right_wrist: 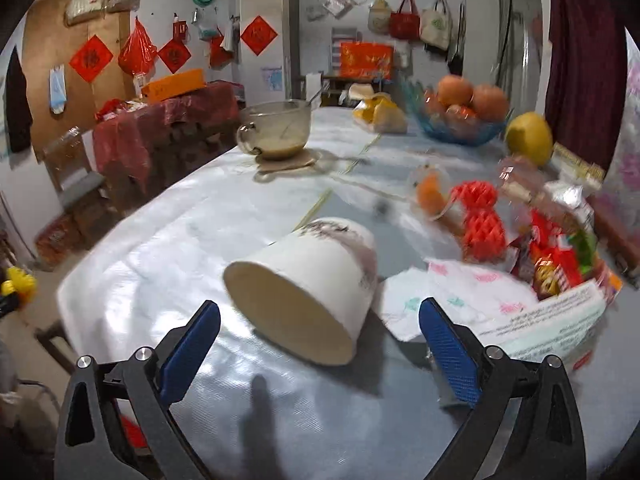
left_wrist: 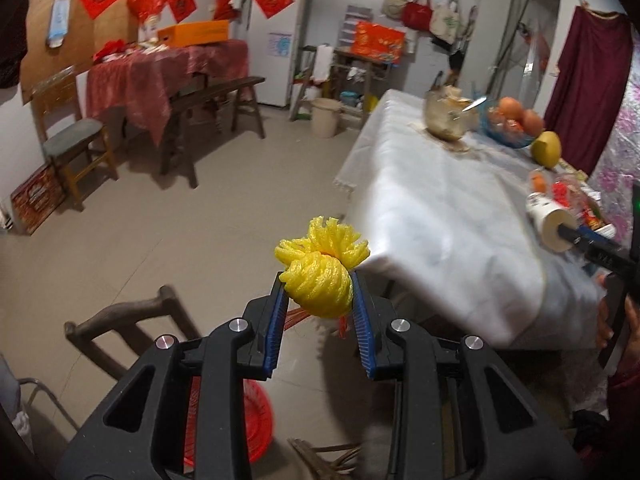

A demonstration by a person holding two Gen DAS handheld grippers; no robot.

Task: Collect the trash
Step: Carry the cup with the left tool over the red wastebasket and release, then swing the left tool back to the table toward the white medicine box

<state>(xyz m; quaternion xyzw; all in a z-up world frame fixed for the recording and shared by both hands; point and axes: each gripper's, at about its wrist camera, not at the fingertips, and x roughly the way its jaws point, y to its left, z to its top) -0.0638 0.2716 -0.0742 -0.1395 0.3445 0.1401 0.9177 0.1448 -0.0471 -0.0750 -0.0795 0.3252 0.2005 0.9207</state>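
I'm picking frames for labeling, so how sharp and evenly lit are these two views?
Left wrist view: the yellow foam net in the left gripper is sharp; the table and its far items smear with motion blur. Right wrist view: the paper cup is fairly crisp, the wrappers are blurred, glare washes the tablecloth and a shadow falls before the right gripper.

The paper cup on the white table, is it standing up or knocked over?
Knocked over. The paper cup lies on its side on the table, flat base facing the open right gripper; whether anything is inside cannot be seen.

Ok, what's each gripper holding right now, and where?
Left gripper pinches the yellow foam fruit net across its bunched lower half. Right gripper holds nothing, jaws open.
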